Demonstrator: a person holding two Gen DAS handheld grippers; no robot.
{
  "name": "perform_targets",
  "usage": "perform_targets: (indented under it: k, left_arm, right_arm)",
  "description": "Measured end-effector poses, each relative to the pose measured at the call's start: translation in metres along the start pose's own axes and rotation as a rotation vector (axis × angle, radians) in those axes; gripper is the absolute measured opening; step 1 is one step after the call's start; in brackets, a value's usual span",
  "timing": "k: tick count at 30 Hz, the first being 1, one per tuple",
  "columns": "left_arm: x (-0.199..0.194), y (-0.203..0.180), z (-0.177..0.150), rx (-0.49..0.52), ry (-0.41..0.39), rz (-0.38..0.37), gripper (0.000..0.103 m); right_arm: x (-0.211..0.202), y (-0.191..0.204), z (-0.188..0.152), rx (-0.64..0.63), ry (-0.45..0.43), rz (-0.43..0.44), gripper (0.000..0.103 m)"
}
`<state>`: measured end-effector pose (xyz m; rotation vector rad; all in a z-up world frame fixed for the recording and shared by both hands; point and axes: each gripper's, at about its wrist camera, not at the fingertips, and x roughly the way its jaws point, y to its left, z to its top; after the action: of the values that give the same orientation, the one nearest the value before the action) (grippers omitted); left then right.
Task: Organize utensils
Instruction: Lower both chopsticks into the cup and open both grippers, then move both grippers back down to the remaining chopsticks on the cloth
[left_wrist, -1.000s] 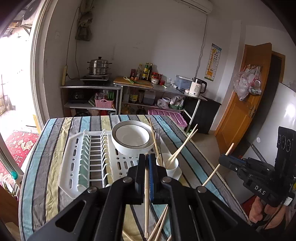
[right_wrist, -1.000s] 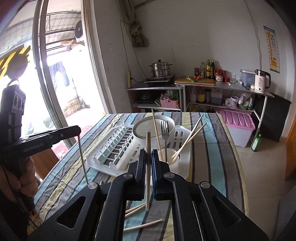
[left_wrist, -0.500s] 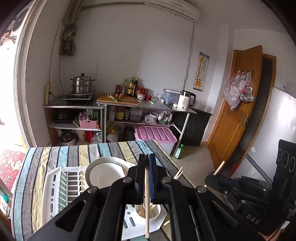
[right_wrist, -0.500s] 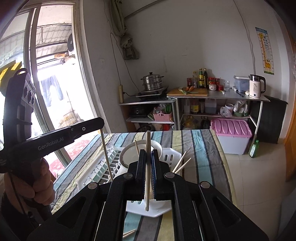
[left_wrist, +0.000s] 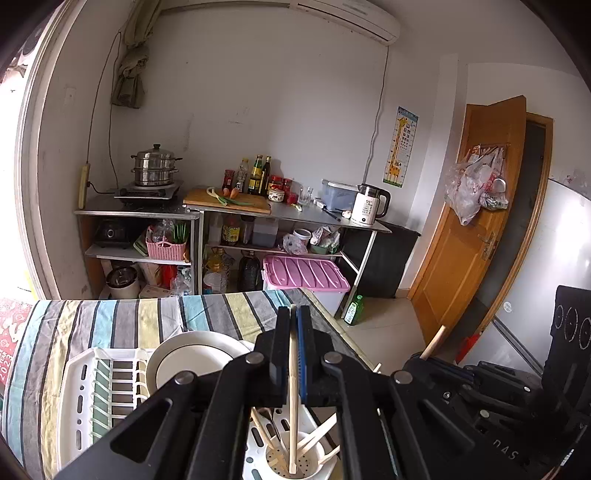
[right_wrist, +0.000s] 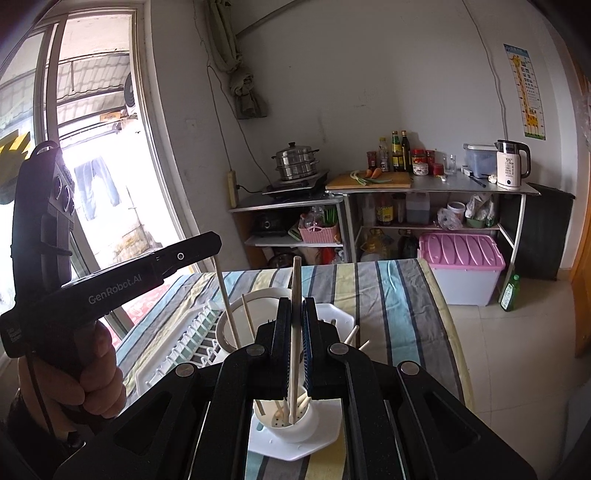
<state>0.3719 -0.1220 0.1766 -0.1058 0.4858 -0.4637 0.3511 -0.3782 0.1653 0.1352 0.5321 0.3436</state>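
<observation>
In the right wrist view, at the left of the frame, a bare hand (right_wrist: 94, 373) curls around the handle of the left gripper (right_wrist: 207, 246), a matte black plastic tool whose long flat side carries white lettering "GenRobot.AI". It slopes up toward the frame's centre, and a thin pale wooden chopstick (right_wrist: 227, 306) hangs from its tip, slanting down past the rim of a round white plate (right_wrist: 258, 295). The plate stands in a white plastic dish rack (right_wrist: 177, 354) with ribbed slots, set on a desk (right_wrist: 399, 306) covered in a cloth of blue, grey, yellow and white stripes. At lower centre the right gripper (right_wrist: 295, 343) has its fingers (right_wrist: 282, 343) drawn nearly together on a second chopstick (right_wrist: 294, 332), held almost upright with its lower end inside a small white cup-shaped utensil holder (right_wrist: 291, 424) with a perforated bottom, where other chopsticks lean. At upper right a white kettle (right_wrist: 511, 166) shows "55" on its display.

In the left wrist view, the rack (left_wrist: 85, 391) and plate (left_wrist: 195, 358) sit at lower left. At lower centre the left gripper (left_wrist: 294, 354) is pinched narrowly onto its chopstick (left_wrist: 292, 406), whose lower end reaches into the holder (left_wrist: 295, 465). At lower right the black right gripper (left_wrist: 443, 363) points toward the frame's centre with a chopstick end (left_wrist: 434, 341) sticking up from it; its body bears white letters shown upside down that I cannot read with certainty.
</observation>
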Motion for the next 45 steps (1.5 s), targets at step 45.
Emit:
perform_targets:
  k: [45]
  left_arm:
    - [-0.064,0.037,-0.092,-0.059,0.095,0.072,0.031]
  right_arm:
    - [-0.038,0.014,-0.074,0.031,0.096,0.025,0.019]
